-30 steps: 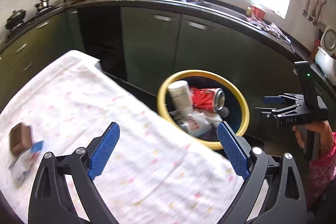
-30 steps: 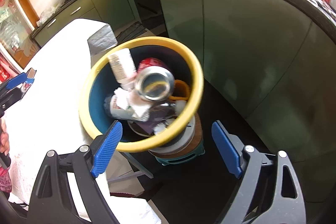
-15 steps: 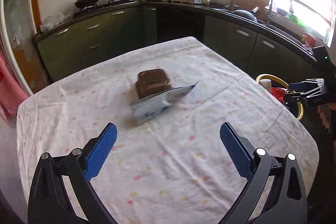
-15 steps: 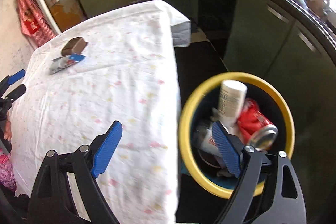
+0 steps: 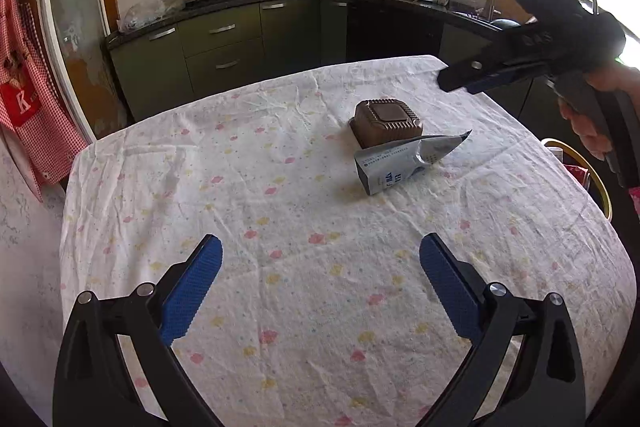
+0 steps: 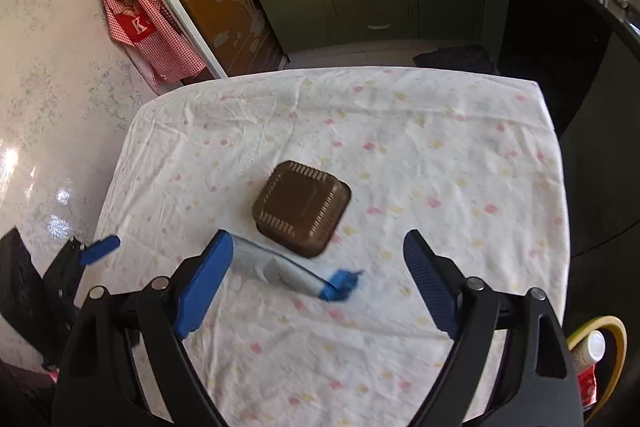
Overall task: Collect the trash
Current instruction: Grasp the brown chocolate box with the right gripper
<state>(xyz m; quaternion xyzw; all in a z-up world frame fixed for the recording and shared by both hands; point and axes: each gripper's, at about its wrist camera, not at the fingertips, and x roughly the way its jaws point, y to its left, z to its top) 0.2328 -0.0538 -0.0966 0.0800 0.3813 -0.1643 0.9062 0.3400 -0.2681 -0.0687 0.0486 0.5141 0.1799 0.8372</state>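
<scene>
1. The bin is cut by the counter edge and the right hand in the left view; only a slice of its yellow rim shows.
2. In the right view the bin runs off the frame's corner, with most of its contents hidden.
3. The wrapper is motion-blurred in the right view, and the right gripper covers its near end.
4. The wrapper's print is too small to read.
5. The left gripper is cut off at the right view's left edge.
6. The wrapper hides the box's near base.
</scene>
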